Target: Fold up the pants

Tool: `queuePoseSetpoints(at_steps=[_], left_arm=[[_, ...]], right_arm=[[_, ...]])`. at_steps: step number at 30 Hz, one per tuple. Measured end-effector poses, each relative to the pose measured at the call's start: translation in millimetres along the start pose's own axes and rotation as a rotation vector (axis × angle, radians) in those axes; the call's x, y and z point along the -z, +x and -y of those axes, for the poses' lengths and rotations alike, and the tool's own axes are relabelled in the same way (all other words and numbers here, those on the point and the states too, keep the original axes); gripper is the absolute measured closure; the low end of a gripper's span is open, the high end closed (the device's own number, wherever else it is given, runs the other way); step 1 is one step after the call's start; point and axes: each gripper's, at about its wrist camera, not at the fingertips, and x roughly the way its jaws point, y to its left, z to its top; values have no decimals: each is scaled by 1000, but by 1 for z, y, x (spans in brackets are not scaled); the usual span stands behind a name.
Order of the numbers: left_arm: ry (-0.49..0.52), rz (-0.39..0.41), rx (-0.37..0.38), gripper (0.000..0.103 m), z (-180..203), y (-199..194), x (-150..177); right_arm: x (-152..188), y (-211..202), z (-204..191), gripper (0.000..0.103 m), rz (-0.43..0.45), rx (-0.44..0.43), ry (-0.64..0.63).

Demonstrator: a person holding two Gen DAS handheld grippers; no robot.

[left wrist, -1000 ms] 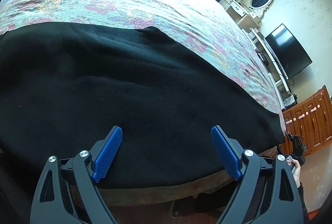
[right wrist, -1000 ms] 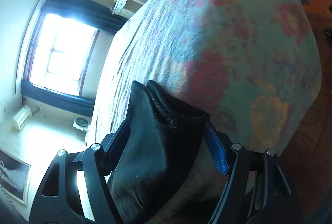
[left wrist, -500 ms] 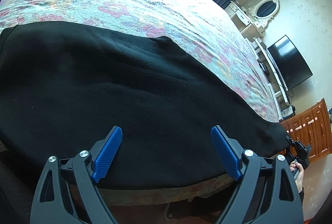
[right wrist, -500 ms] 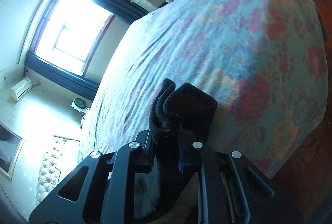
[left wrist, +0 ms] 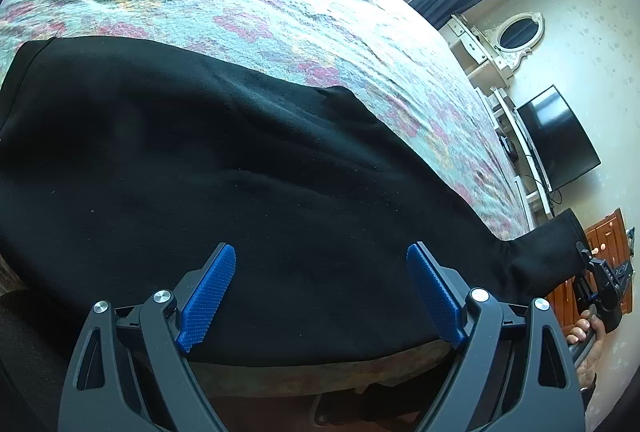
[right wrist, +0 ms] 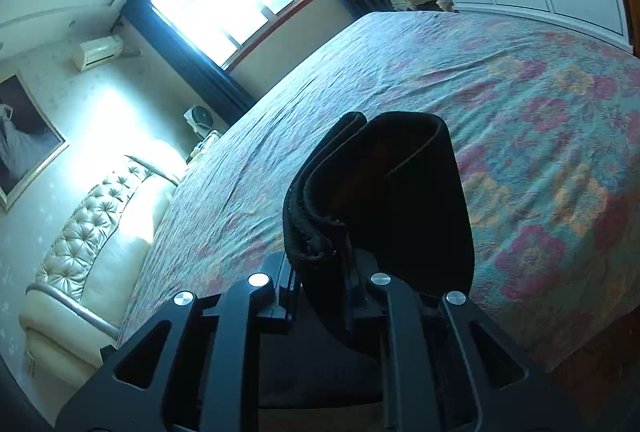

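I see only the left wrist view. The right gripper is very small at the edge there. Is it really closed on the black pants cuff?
Observer: Yes. In the right wrist view the right gripper is shut on the folded cuff of the black fabric pants.
Operator: Is the cuff one layer?
Observer: No, several hemmed layers are bunched together there.
Operator: What lies beyond it?
Observer: The floral quilted bedspread, with a cream tufted headboard at its far end.
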Motion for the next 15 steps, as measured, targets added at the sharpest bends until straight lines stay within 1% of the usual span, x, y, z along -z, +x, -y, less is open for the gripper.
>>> queuePoseSetpoints(at_steps=[4, 8, 11, 15], left_arm=[[-13, 3, 6, 17, -4, -2, 0], [-31, 12, 15, 17, -10, -6, -2], [-42, 18, 21, 17, -14, -8, -3], [-53, 20, 33, 17, -19, -9, -3]], right_arm=[[31, 25, -52, 87, -86, -11, -138], [70, 52, -91, 87, -172, -18, -254], [94, 68, -110, 87, -230, -31, -295], [108, 77, -134, 87, -255, -58, -332]])
